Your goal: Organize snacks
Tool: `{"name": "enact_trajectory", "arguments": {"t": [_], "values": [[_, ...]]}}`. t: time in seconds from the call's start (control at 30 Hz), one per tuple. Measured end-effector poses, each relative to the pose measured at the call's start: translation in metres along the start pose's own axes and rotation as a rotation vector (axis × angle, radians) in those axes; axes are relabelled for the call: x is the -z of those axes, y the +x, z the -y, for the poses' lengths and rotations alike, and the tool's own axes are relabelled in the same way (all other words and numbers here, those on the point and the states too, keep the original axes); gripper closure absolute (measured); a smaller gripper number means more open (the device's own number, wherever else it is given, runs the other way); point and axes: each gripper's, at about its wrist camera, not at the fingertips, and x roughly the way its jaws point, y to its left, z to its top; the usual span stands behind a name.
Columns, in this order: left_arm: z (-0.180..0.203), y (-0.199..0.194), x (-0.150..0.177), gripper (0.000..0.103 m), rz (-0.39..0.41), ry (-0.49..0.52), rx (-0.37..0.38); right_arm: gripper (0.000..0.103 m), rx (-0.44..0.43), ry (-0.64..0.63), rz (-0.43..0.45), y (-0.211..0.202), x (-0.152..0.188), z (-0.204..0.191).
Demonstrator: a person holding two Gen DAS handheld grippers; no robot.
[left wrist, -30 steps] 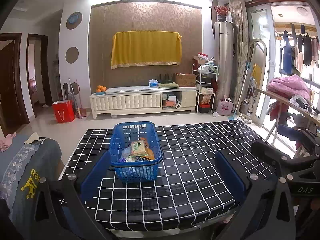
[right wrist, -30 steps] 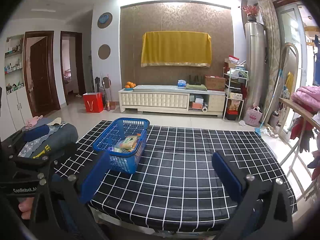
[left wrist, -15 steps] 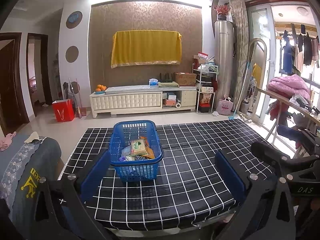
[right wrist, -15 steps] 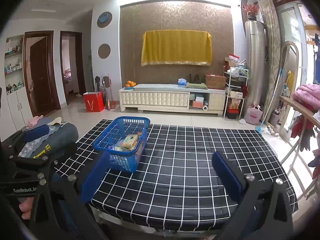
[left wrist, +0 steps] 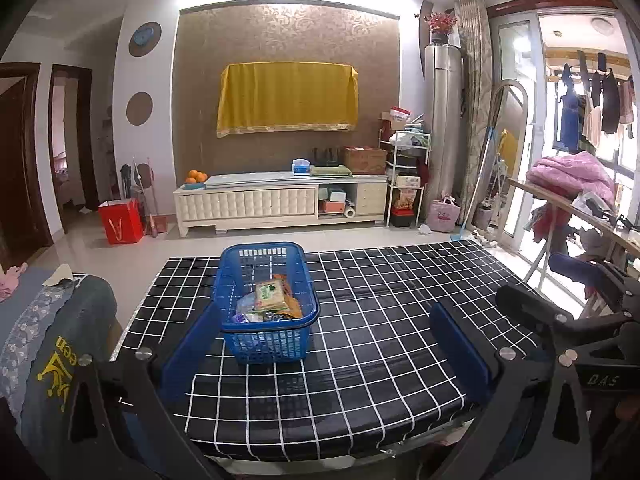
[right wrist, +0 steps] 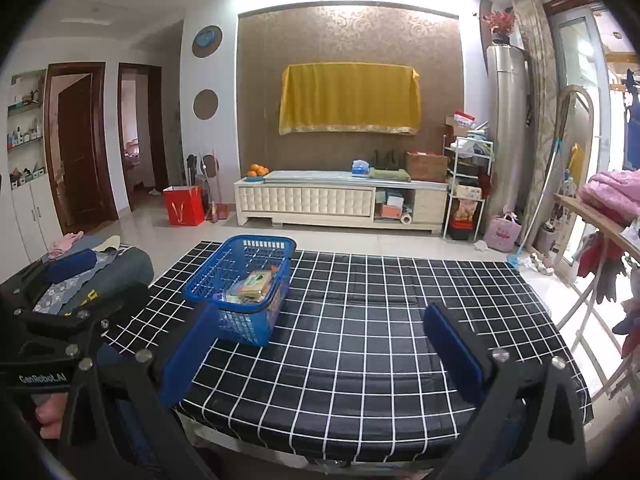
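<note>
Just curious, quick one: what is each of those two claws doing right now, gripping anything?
Left gripper: open, holding nothing.
Right gripper: open, holding nothing.

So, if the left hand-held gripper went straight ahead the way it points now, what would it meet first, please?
Probably nothing at once: the left hand-held gripper is open over the bare checked tablecloth. The blue basket sits nearer its left finger; depth is unclear.

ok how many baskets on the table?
1. A blue basket stands on the checked table, toward its left side, with snack packets inside. Both tongs are open and short of it. Nothing on the table could hide another.
</note>
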Motion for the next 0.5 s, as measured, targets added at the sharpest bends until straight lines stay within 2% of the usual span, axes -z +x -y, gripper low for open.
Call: {"name": "enact_trajectory", "arguments": {"t": [0.5], "values": [[0.0016, -0.0043, 0.0021, 0.0, 0.014, 0.0, -0.012, 0.0, 0.005, 0.0, 0.002, -0.0019, -0.0014, 0.0006]]}}
